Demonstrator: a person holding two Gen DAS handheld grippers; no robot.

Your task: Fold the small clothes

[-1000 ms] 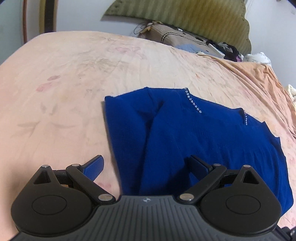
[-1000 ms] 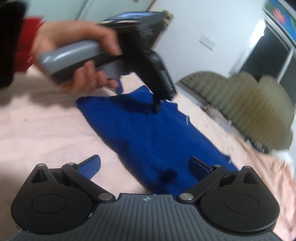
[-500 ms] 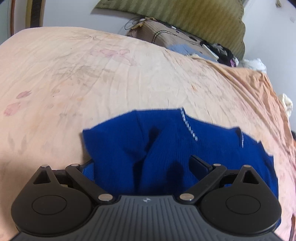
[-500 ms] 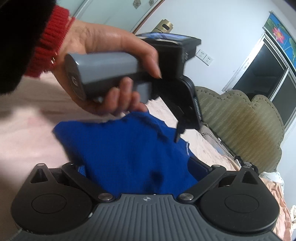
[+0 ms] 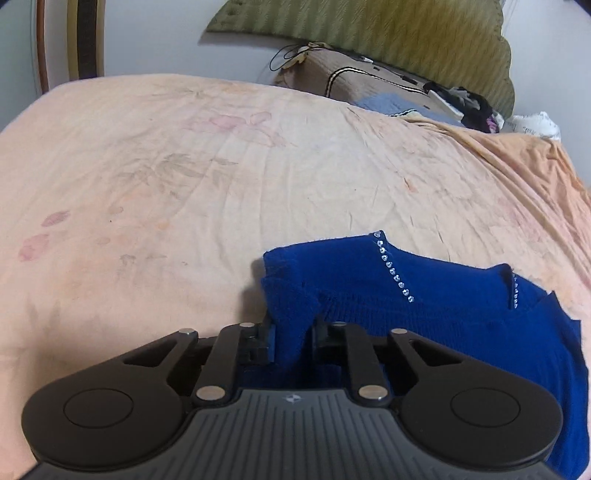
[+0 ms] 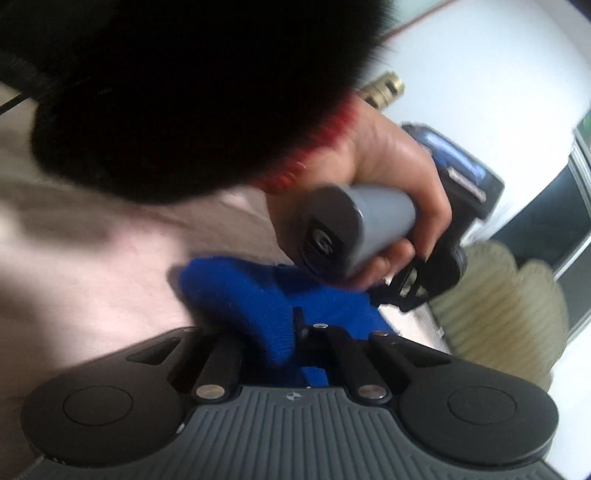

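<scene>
A small blue sweater (image 5: 443, 325) with a row of rhinestones along its neckline lies on the peach bedsheet (image 5: 221, 184). My left gripper (image 5: 291, 332) has its jaws closing on a raised fold at the sweater's left edge, and the pads pinch the cloth. In the right wrist view the blue sweater (image 6: 236, 288) bunches up between the closing jaws of my right gripper (image 6: 280, 332), which clamp it. Just beyond, a hand (image 6: 399, 177) in a black sleeve with a red cuff holds the grey handle of the left gripper.
A green padded headboard (image 5: 369, 22) stands at the far end of the bed. Below it lie a brown cushion (image 5: 351, 81) and loose dark items (image 5: 465, 99). The black sleeve (image 6: 184, 92) blocks the upper left of the right wrist view.
Both grippers moved in over the sweater's near edge and closed on it from wide open. The cloth now bunches between each pair of fingers.
</scene>
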